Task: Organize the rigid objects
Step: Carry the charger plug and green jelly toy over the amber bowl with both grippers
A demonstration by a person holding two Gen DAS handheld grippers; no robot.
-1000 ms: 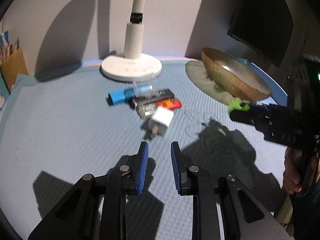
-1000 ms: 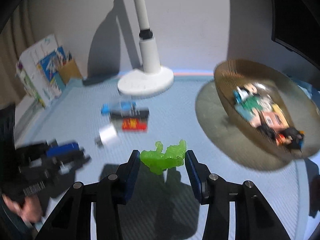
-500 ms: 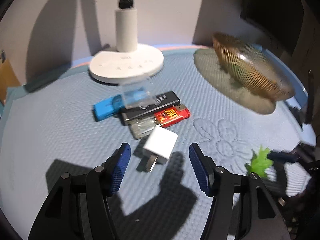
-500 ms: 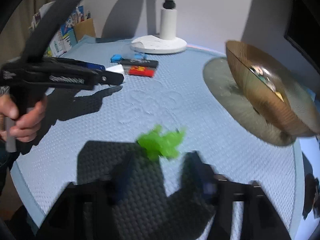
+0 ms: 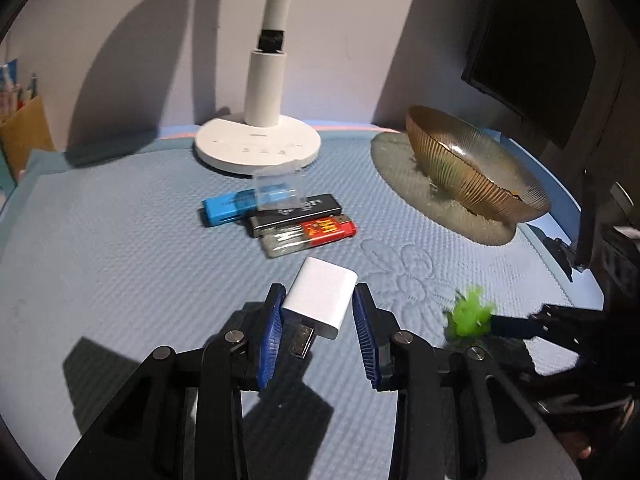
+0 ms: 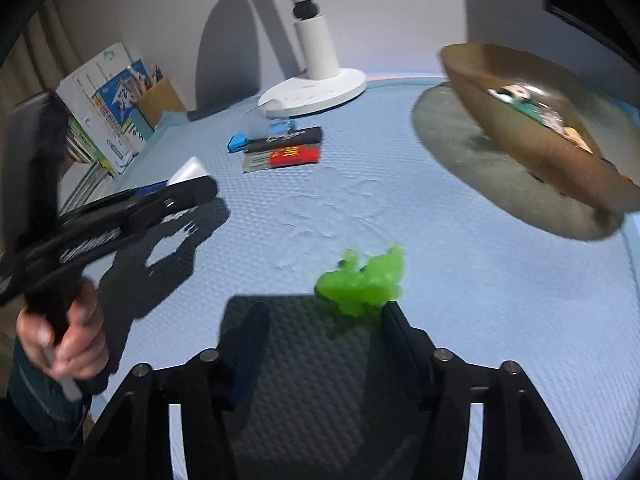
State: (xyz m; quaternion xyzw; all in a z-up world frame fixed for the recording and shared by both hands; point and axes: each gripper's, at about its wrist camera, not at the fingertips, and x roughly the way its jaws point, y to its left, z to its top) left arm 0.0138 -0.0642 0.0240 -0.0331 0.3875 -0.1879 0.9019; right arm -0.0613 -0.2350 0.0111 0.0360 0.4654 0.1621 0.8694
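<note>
A: Left wrist view? 
B: The left gripper (image 5: 318, 330) tilts down, its jaws closing around the white charger (image 5: 320, 298), pads touching.

A: Right wrist view? 
B: The right gripper (image 6: 320, 350) tilts down, jaws apart and closing; the green toy (image 6: 362, 284) lies at one o'clock.

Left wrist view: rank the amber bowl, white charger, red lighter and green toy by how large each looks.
1. amber bowl, clearly largest.
2. white charger, though it sits closest to the camera, which inflates it.
3. red lighter and green toy look about alike; the toy is blurred, so I leave them unranked.
</note>
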